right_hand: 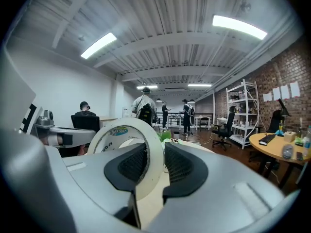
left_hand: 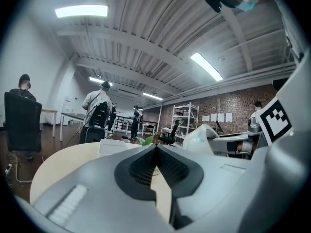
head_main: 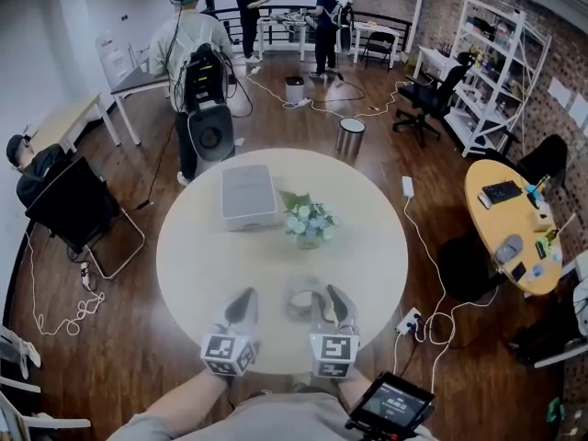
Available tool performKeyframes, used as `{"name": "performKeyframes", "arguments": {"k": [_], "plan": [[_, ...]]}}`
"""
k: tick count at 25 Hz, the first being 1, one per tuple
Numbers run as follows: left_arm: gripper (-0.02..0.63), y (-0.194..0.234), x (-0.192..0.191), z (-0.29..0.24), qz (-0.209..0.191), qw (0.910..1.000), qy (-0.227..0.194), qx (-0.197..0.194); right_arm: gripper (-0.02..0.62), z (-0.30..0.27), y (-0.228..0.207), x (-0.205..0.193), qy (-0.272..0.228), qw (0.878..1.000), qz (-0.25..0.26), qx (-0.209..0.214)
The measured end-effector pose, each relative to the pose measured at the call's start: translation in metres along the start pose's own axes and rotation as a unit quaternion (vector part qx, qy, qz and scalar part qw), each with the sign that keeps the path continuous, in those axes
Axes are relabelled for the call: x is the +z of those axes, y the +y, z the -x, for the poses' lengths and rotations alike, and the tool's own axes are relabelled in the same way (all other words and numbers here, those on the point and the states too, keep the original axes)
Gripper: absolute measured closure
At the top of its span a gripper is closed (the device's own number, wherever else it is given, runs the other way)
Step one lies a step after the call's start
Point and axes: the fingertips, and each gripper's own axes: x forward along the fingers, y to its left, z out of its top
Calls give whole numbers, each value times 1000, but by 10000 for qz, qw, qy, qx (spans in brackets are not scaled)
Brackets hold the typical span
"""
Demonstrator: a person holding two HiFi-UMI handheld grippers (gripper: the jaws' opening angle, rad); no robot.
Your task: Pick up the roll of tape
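The roll of tape [right_hand: 127, 130] is pinched by its wall in your right gripper [right_hand: 155, 152], one pad inside the ring and one outside, over the near part of the round table [head_main: 202, 246]. The rest of the ring juts left towards your left gripper [left_hand: 155, 149], which is clenched on nothing just beside it.

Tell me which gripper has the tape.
The right gripper: its jaws clamp the wall of the tape roll, which stands on edge between them. The left gripper has its jaws together at the tips with nothing between.
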Motion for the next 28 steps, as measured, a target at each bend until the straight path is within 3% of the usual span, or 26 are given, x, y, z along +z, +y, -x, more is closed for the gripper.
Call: {"name": "performKeyframes", "arguments": {"k": [12, 28], "plan": [[604, 0, -10, 64, 162, 9996, 67, -206, 476, 67, 48, -13, 112, 9998, 17, -174], [604, -26, -6, 75, 255, 9995, -92, -154, 474, 96, 35, -7, -16, 9999, 143, -59]]}}
